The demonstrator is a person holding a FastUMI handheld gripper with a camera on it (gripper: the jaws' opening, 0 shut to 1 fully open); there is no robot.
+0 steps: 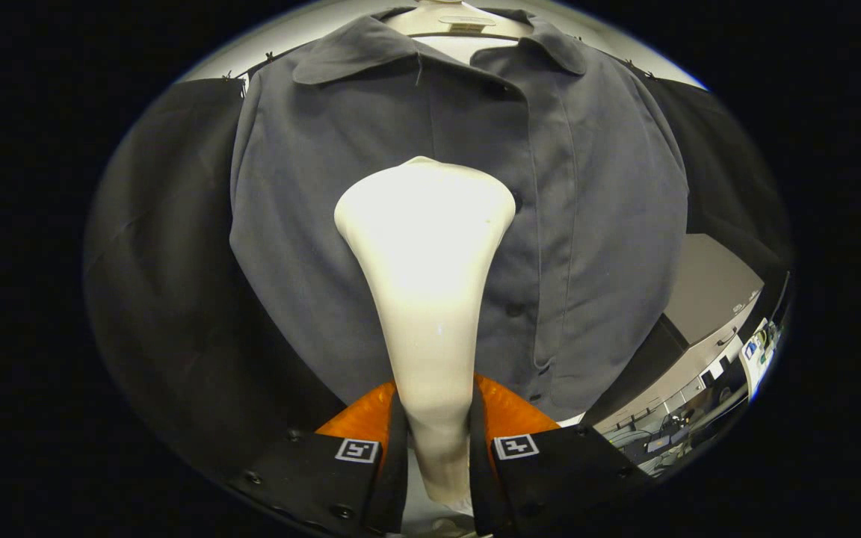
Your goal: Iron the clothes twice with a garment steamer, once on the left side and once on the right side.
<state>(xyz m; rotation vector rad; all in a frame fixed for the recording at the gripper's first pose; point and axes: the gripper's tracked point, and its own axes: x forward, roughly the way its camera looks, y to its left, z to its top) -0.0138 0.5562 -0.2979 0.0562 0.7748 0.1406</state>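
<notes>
**Steamer held against the front of the shirt**

The gripper (436,448) is closed on the narrow handle of the white garment steamer (424,269), both fingers pressing its sides with no gap showing; the steamer rises from between the fingers and widens into a broad head; that head lies over the middle of the grey shirt (311,224), just beside the button placket and well below the collar; whether the head touches the cloth cannot be told; the shirt hangs on a pale hanger (468,26), buttoned, its front facing the gripper; black cloth hangs behind the shirt on both sides.
</notes>
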